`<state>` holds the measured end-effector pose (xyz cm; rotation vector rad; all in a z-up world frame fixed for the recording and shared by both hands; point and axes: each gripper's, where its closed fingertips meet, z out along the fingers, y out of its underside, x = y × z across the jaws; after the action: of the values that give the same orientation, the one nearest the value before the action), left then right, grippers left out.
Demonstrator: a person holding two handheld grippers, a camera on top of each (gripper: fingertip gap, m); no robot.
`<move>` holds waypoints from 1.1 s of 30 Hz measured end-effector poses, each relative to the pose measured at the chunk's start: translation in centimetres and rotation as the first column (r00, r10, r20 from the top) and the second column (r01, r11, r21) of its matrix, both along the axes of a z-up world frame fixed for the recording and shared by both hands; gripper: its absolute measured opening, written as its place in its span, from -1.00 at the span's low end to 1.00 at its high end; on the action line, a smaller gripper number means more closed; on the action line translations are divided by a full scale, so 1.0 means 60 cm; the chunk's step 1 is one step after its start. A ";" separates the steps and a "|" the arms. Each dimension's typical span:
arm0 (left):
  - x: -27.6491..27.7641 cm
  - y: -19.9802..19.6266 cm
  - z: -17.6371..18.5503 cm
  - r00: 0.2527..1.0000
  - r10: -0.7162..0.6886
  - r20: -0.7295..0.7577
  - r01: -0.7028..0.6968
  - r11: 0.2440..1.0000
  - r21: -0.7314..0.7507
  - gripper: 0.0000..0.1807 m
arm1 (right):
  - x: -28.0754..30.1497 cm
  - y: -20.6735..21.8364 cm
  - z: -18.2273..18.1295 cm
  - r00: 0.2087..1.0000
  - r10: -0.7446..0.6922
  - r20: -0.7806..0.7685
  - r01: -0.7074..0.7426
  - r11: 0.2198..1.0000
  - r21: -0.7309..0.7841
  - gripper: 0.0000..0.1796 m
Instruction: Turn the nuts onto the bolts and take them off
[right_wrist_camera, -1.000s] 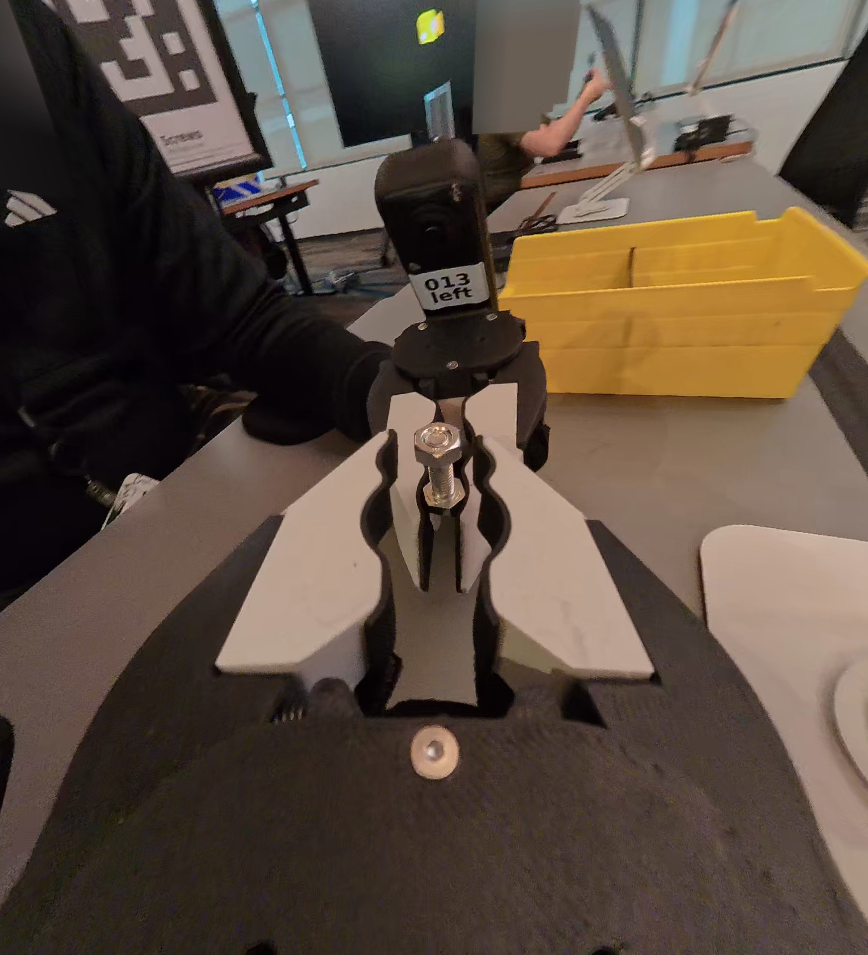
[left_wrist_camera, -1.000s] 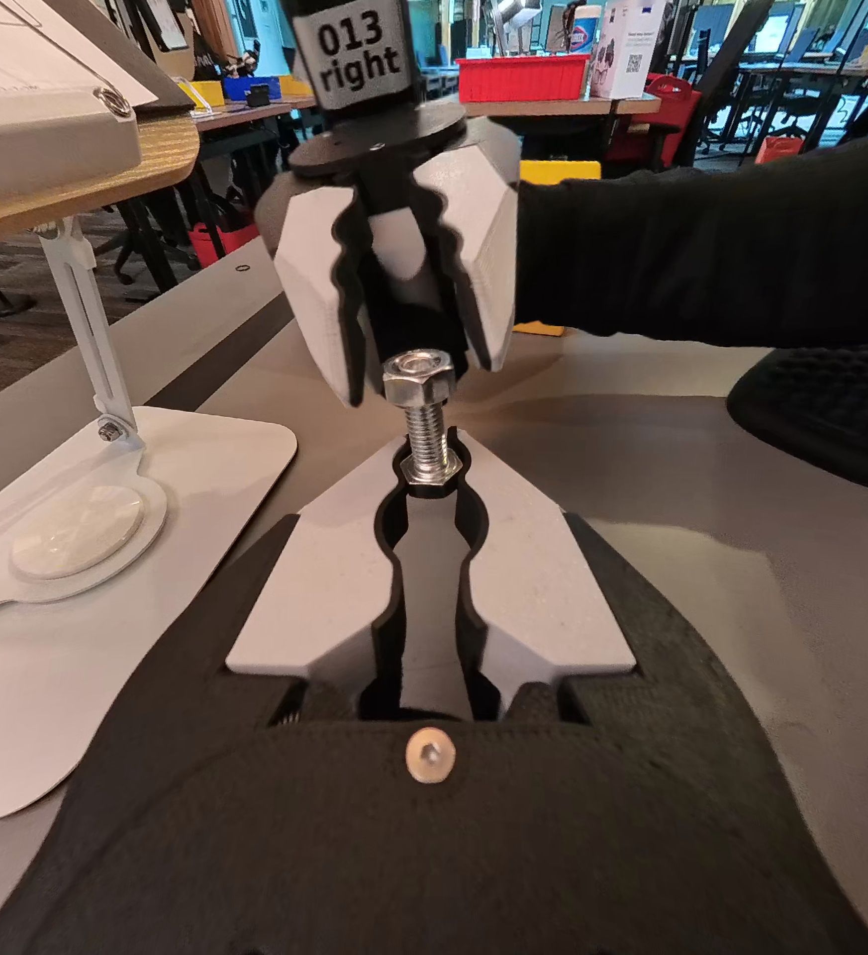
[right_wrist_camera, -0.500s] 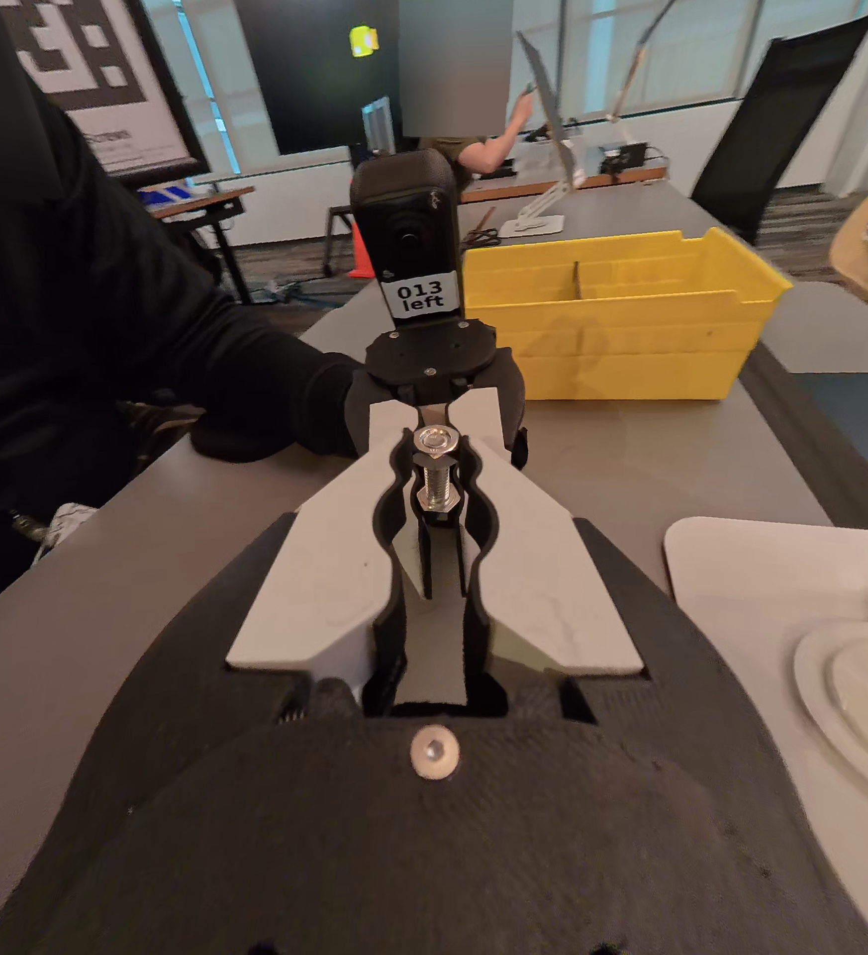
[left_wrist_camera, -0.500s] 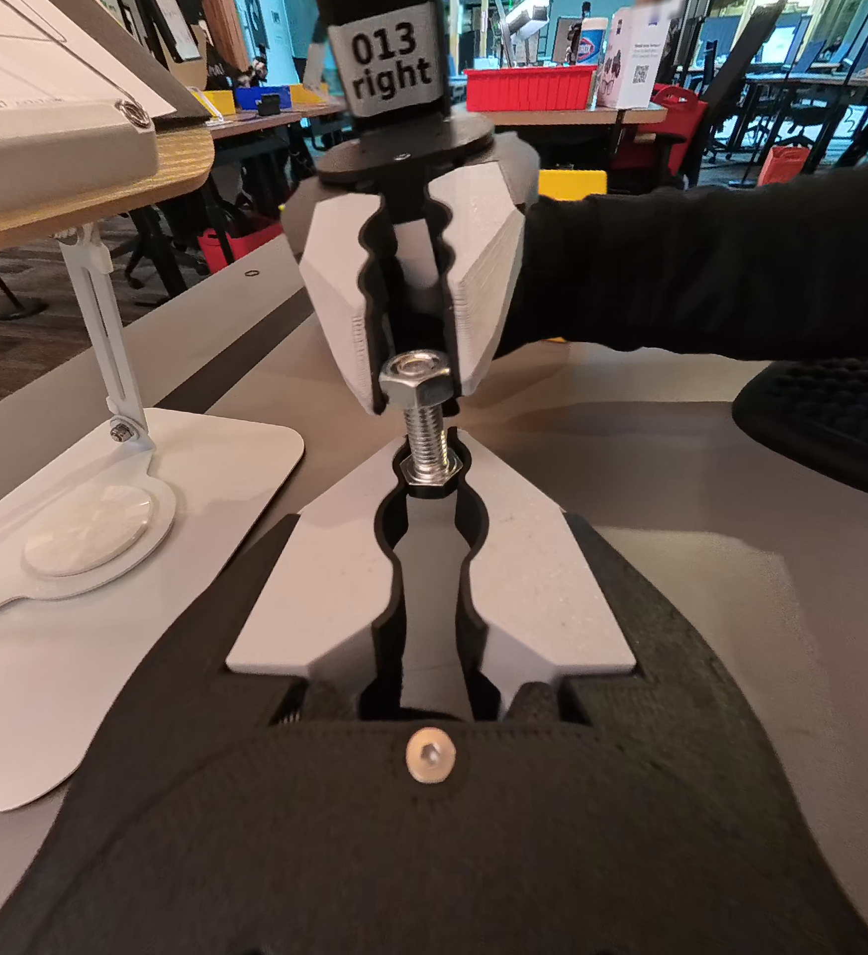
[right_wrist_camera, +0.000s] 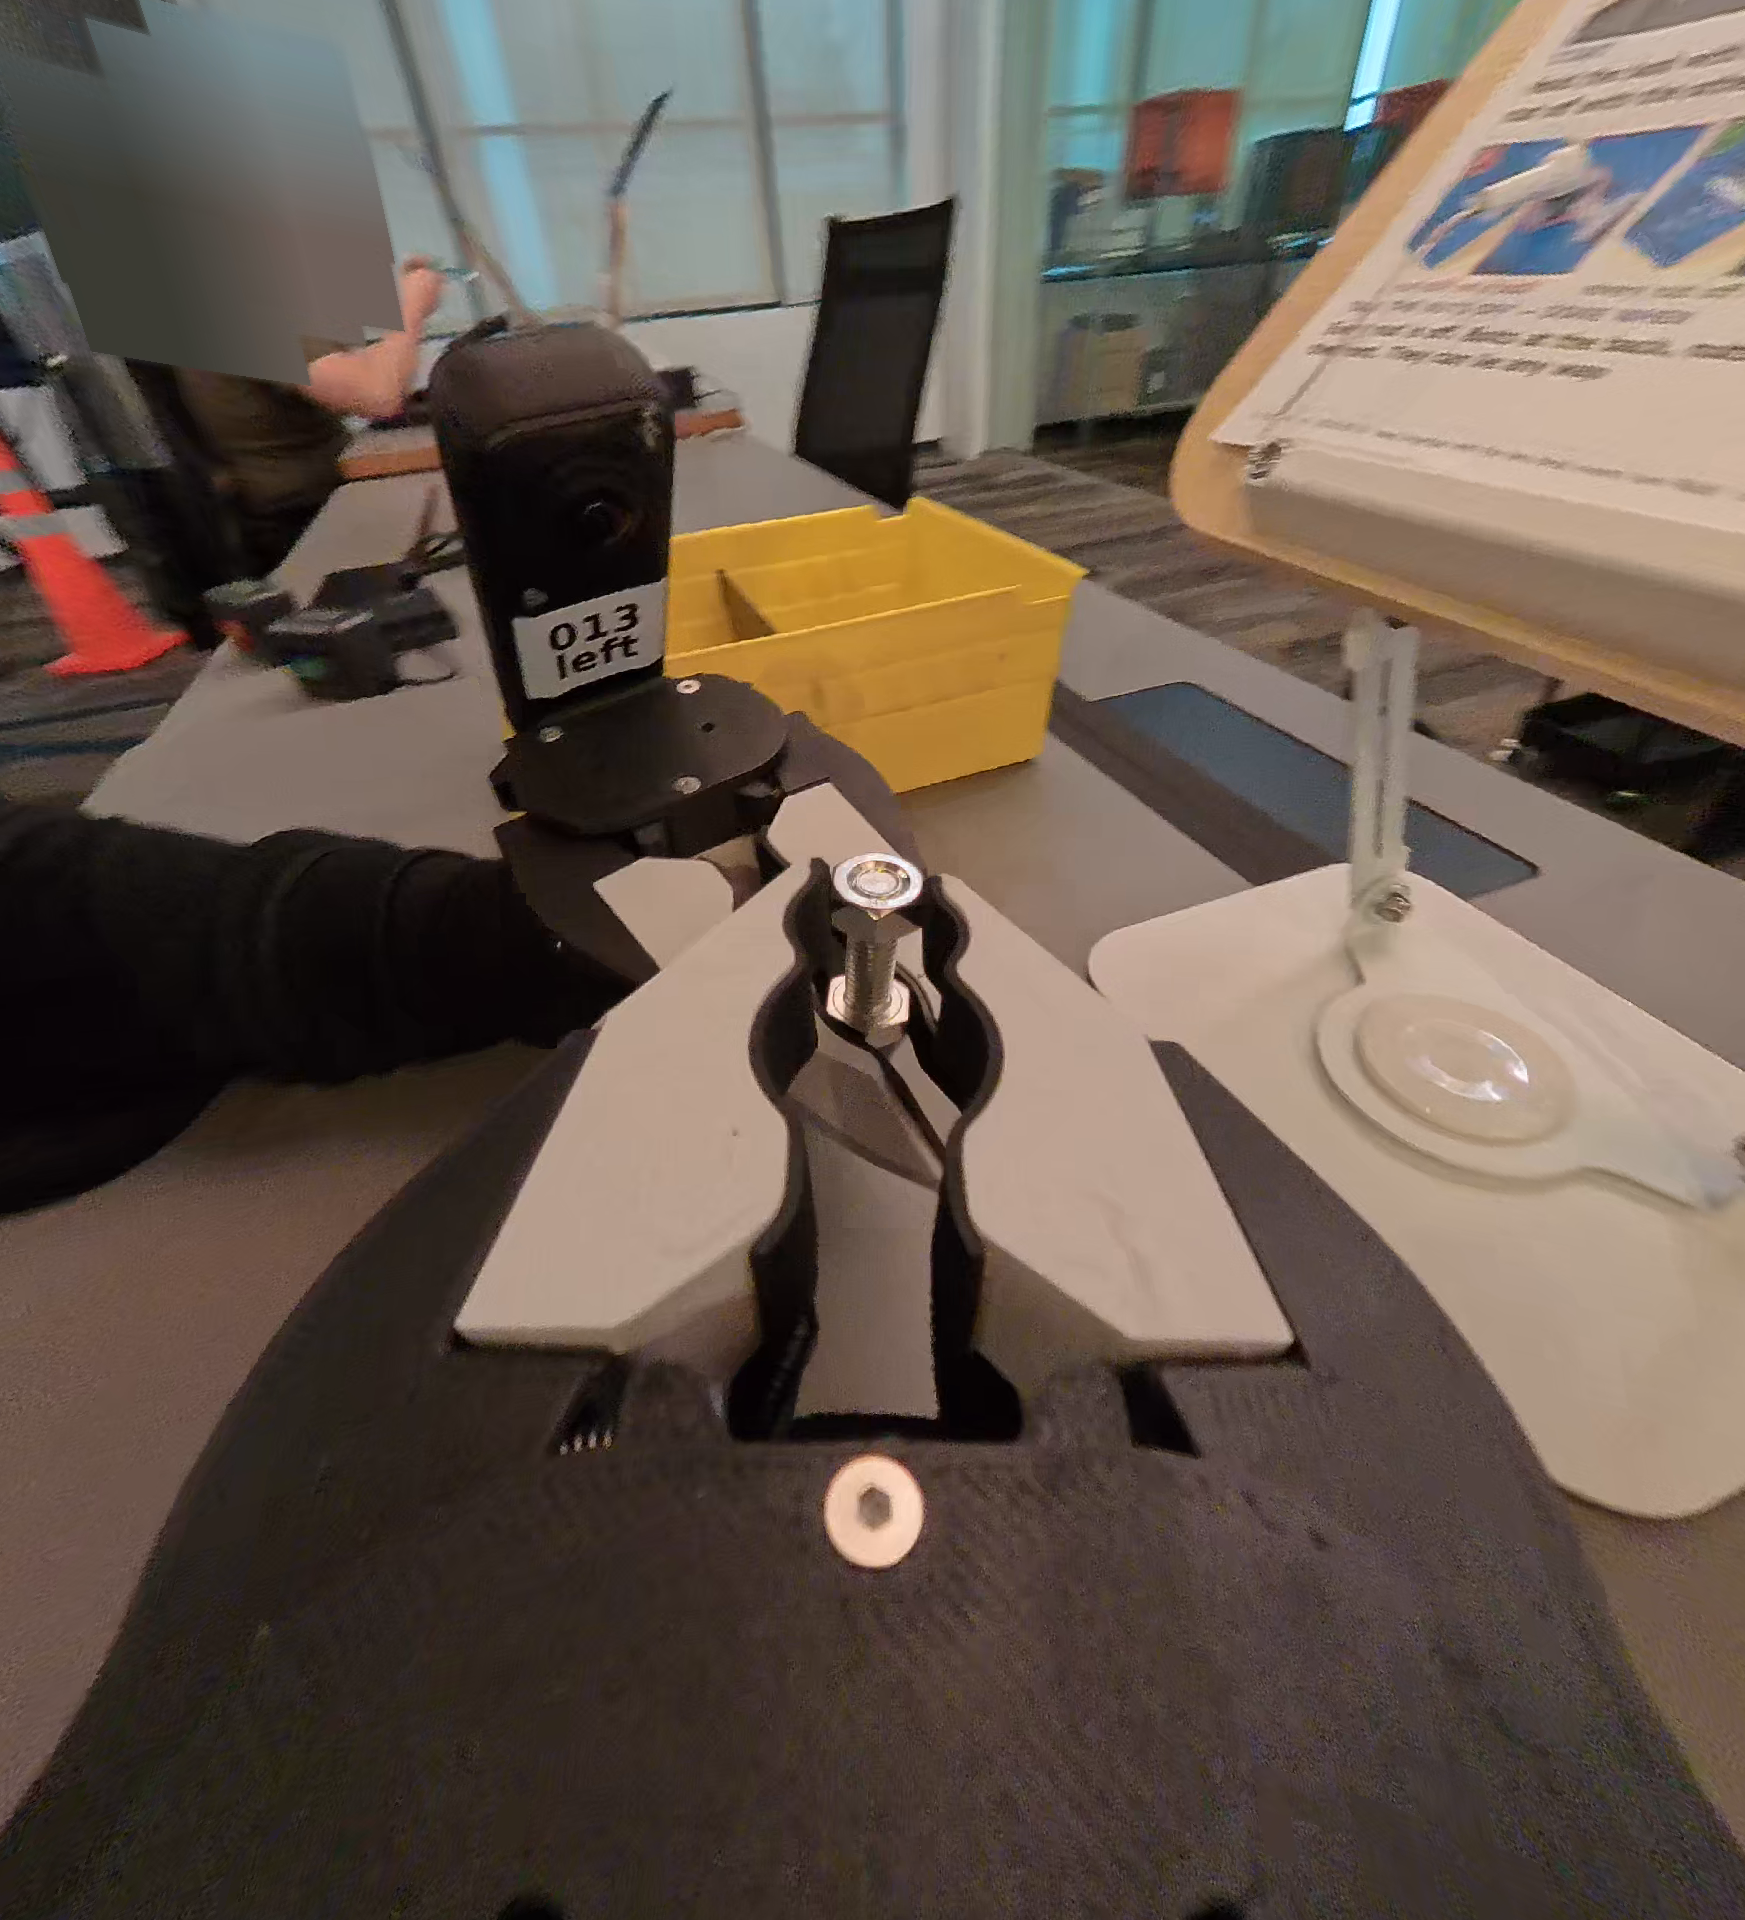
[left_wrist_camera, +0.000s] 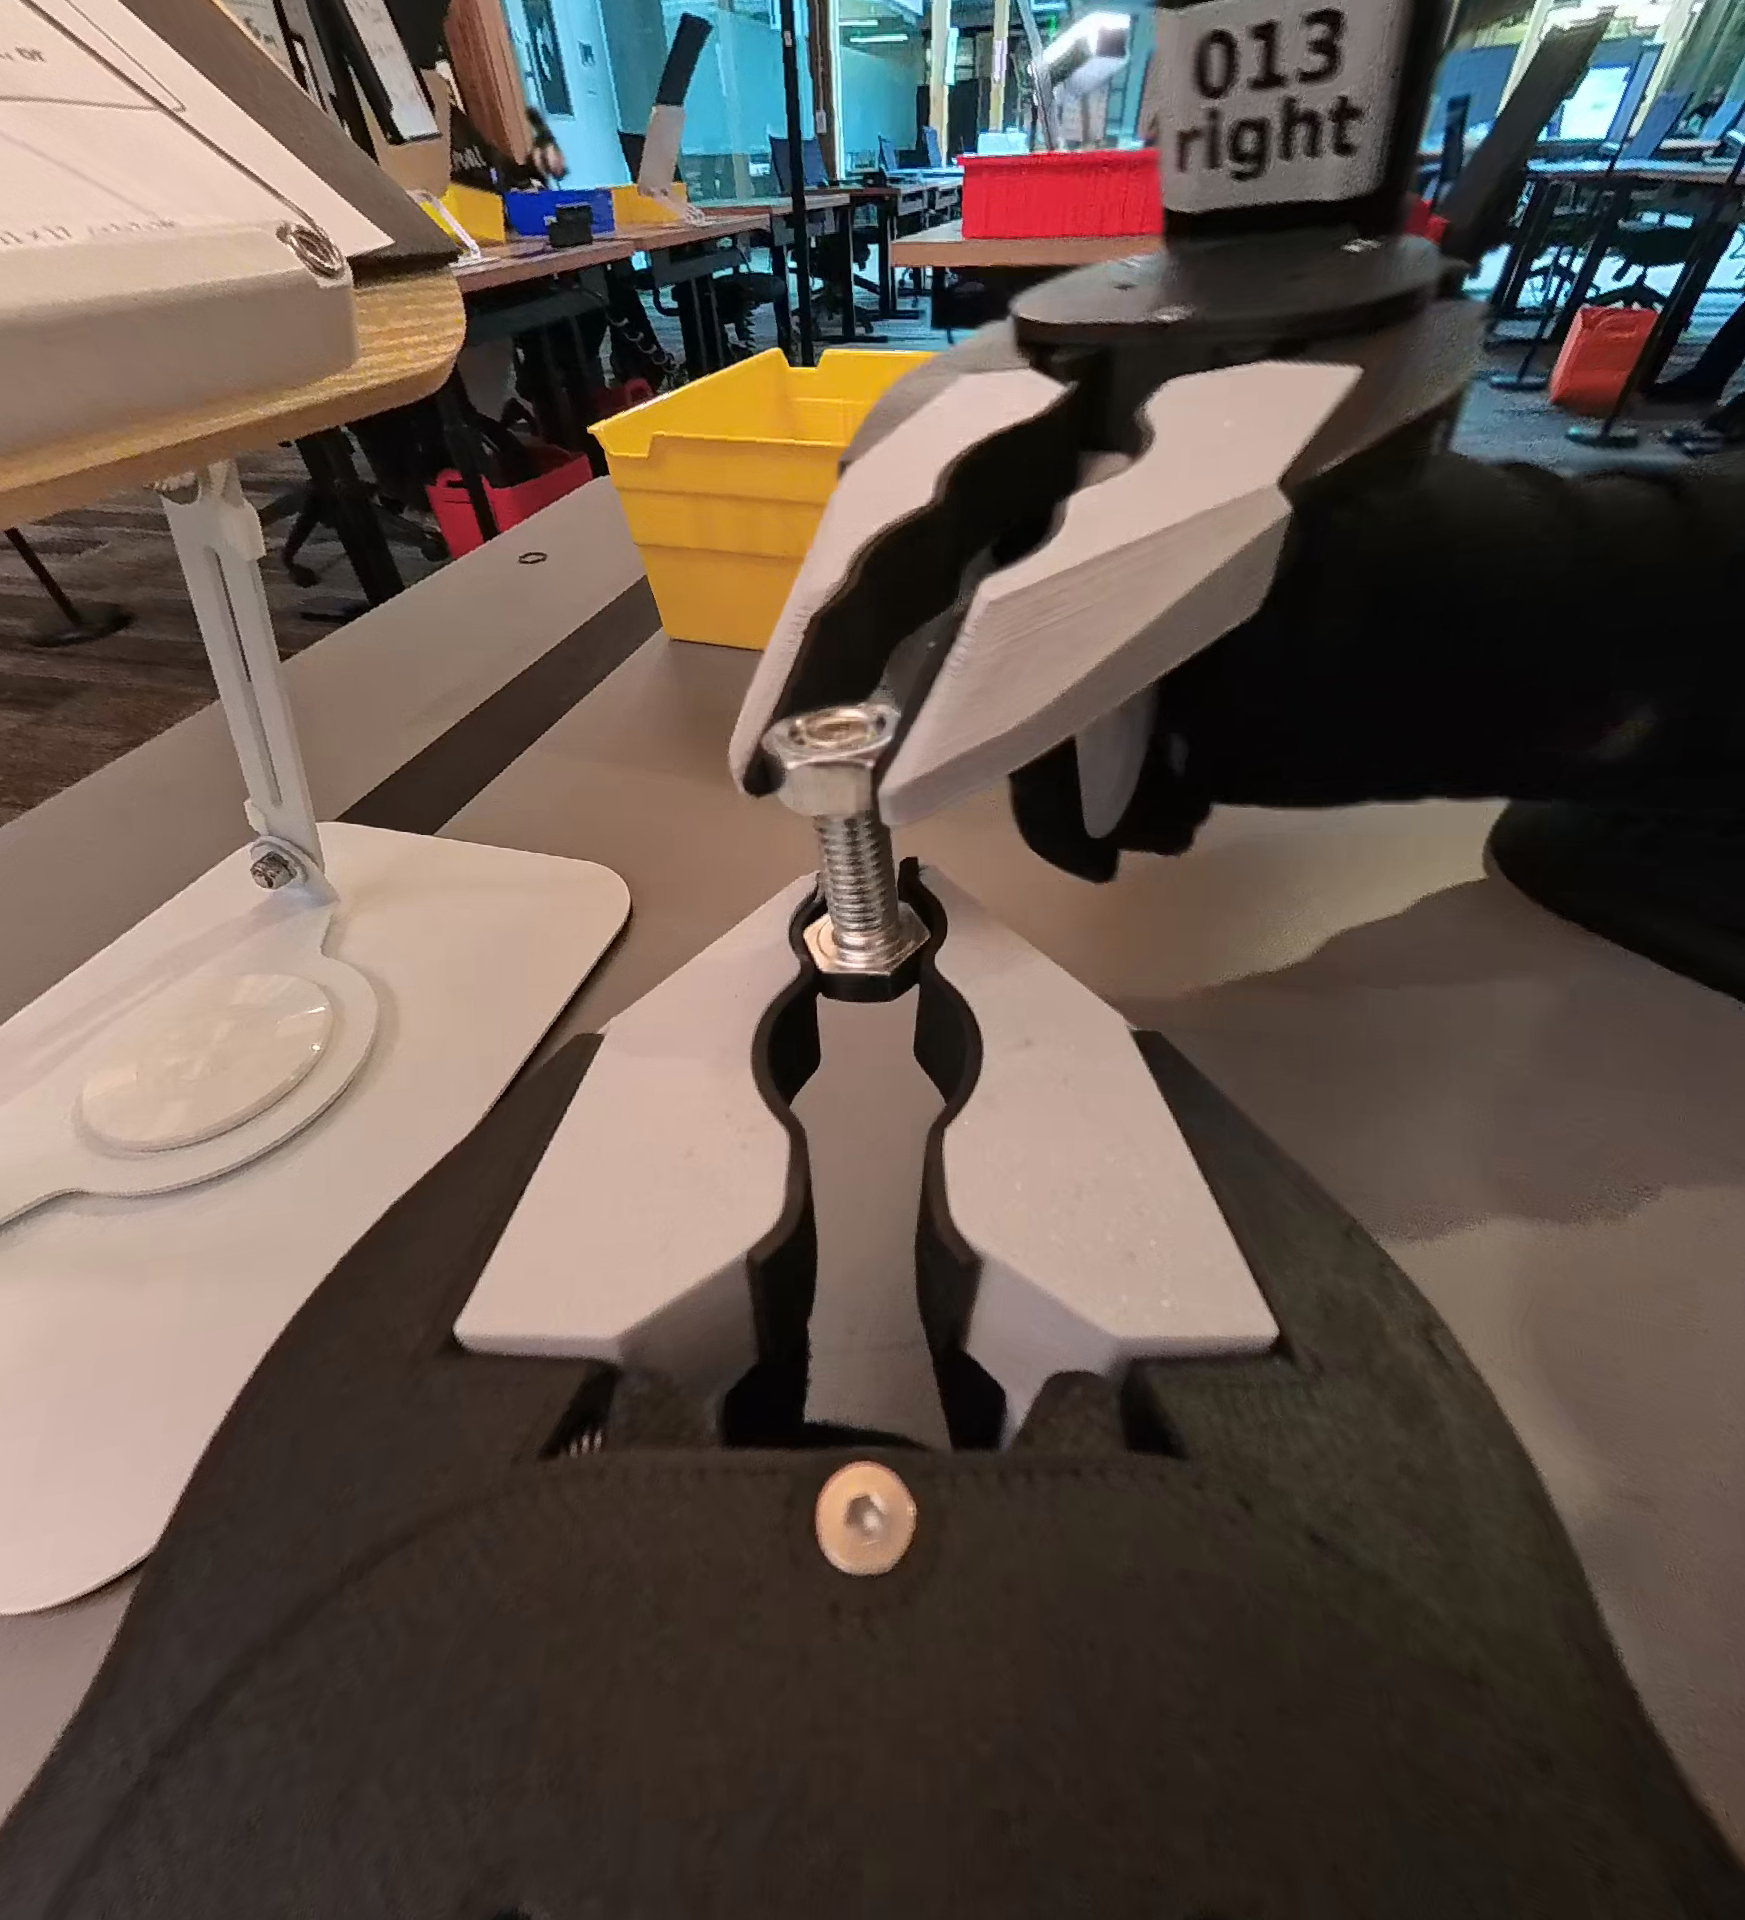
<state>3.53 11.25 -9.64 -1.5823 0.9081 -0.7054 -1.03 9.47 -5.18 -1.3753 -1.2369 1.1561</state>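
Note:
A silver bolt (left_wrist_camera: 852,868) stands upright between my two grippers. My left gripper (left_wrist_camera: 863,940) is shut on the hex nut (left_wrist_camera: 866,954) low on the thread. My right gripper (left_wrist_camera: 826,764) comes in from the upper right, tilted, and is shut on the bolt head (left_wrist_camera: 832,743). In the right wrist view, my right gripper (right_wrist_camera: 876,906) pinches the bolt head (right_wrist_camera: 876,883) at its tips. The nut (right_wrist_camera: 870,1013) sits below it in the left gripper (right_wrist_camera: 852,1023), which reaches in from the left with a black-sleeved arm (right_wrist_camera: 172,966).
A yellow divided bin (right_wrist_camera: 878,623) stands on the grey table (left_wrist_camera: 1470,1195) behind the grippers; it also shows in the left wrist view (left_wrist_camera: 733,520). A white stand base (left_wrist_camera: 224,1091) carries a tilted board with printed paper (right_wrist_camera: 1533,312). My right fingertips sit around 6 cm from my left ones.
My right gripper has swung around the bolt while gripping its head, from straight ahead to the upper right in the left wrist view. The left gripper has kept still on the nut.

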 end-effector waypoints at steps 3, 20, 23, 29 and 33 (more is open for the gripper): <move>0.000 0.001 -0.003 1.000 0.002 -0.008 -0.002 1.000 -0.002 -0.88 | 0.003 0.004 -0.002 0.986 -0.161 -0.053 0.160 0.987 -0.015 -0.83; 0.008 -0.007 -0.005 0.999 -0.030 -0.014 0.030 1.000 -0.002 -0.88 | 0.006 -0.013 0.003 0.995 0.073 -0.066 -0.077 0.995 -0.063 -0.44; 0.011 -0.010 -0.005 0.999 -0.039 -0.018 0.039 0.999 -0.003 -0.88 | 0.007 -0.011 0.003 0.972 0.226 -0.068 -0.230 0.971 -0.067 -0.46; 0.012 -0.012 -0.006 0.999 -0.050 -0.019 0.050 0.999 -0.007 -0.88 | 0.007 -0.027 -0.003 0.843 0.535 -0.058 -0.538 0.837 -0.097 -0.56; 0.012 -0.013 -0.006 0.998 -0.053 -0.017 0.052 0.999 -0.008 -0.88 | 0.010 -0.028 -0.002 0.753 0.652 -0.088 -0.657 0.742 -0.131 -0.65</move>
<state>4.25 10.46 -9.99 -1.5786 0.9638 -0.7338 -0.44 7.80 -5.31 -1.0231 -1.7058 1.7845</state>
